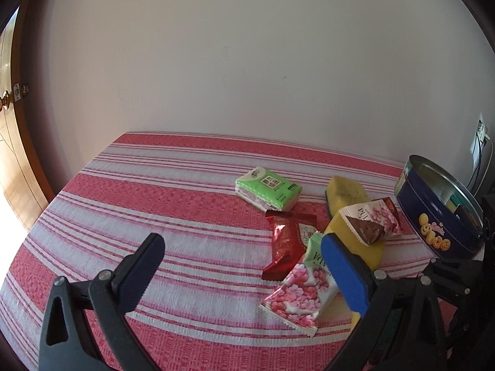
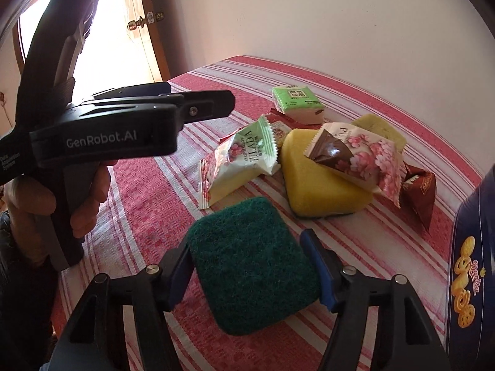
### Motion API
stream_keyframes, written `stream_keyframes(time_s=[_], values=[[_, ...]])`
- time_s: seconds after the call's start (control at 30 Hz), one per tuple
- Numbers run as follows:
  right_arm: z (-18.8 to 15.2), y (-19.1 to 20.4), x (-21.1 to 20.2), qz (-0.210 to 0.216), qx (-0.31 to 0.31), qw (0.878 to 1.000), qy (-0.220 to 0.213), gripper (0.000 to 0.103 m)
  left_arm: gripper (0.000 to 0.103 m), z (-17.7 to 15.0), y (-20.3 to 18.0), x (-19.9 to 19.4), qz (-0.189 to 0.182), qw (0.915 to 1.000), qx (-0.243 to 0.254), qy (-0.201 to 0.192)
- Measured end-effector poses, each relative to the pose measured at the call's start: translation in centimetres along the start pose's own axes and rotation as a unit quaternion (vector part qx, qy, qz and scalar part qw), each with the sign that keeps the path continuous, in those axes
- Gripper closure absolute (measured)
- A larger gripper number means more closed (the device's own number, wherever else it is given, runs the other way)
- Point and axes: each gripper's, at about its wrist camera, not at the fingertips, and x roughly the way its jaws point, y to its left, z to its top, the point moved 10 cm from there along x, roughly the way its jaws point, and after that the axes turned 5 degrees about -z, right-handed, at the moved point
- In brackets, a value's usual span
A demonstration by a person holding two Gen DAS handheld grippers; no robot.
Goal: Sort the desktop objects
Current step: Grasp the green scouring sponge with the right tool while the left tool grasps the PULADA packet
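My right gripper (image 2: 247, 258) is shut on a sponge with its green scouring side (image 2: 252, 266) up, held just above the striped cloth. My left gripper (image 1: 241, 247) is open and empty above the cloth, left of the pile. The pile holds a green tissue pack (image 1: 268, 192), a red snack packet (image 1: 286, 245), a pink-flowered marshmallow packet (image 1: 301, 295), a yellow sponge (image 2: 315, 179) with a brown-and-pink packet (image 2: 359, 157) on it, and a second yellow-green sponge (image 1: 345, 193). The blue cookie tin (image 1: 439, 213) stands open at the right.
The table has a red and white striped cloth (image 1: 154, 185) and stands against a white wall. A wooden door (image 1: 9, 142) is at the left. A dark red packet (image 2: 422, 191) lies by the tin (image 2: 470, 278). The left gripper's body (image 2: 123, 130) fills the right wrist view's left side.
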Motion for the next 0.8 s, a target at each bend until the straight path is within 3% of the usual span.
stream_keyframes(time_s=[0.1,0.2,0.37,0.47,0.53,0.63,0.73,0.8], values=[[-0.6,-1.6,-2.7,0.023,0.038,0.998,-0.038,0.035,0.001,-0.2,-0.7,-0.5,-0.029,0.9996,0.003,-0.005],[-0.9,-3.4,-5.5,0.015,0.066,0.994,-0.080,0.035,0.001,-0.8,-2.5,-0.7,-0.065,0.9973,0.034,0.009],[-2.3,-5.2,-7.4,0.012,0.092,0.991,-0.092,0.034,0.001,-2.1,-5.3,0.1,-0.061,0.9910,0.109,0.046],[-1.4,-5.5,-7.3,0.018,0.105,0.990,-0.095,0.034,0.001,-3.1,-6.5,1.3,-0.060,0.9850,0.140,0.080],[-1.3,-5.6,-7.5,0.028,0.113,0.988,-0.097,0.034,0.002,-3.8,-6.6,2.4,-0.040,0.9802,0.163,0.105],[-0.9,-5.9,-7.1,0.026,0.116,0.988,-0.099,0.034,0.008,-4.4,-6.2,3.9,-0.002,0.9719,0.194,0.133],[-1.0,-6.0,-6.9,0.029,0.121,0.987,-0.097,0.034,0.014,-4.2,-5.9,4.2,-0.012,0.9732,0.185,0.136],[-1.1,-6.2,-6.7,0.029,0.125,0.987,-0.094,0.034,0.027,-4.2,-5.9,4.2,-0.028,0.9741,0.176,0.140]])
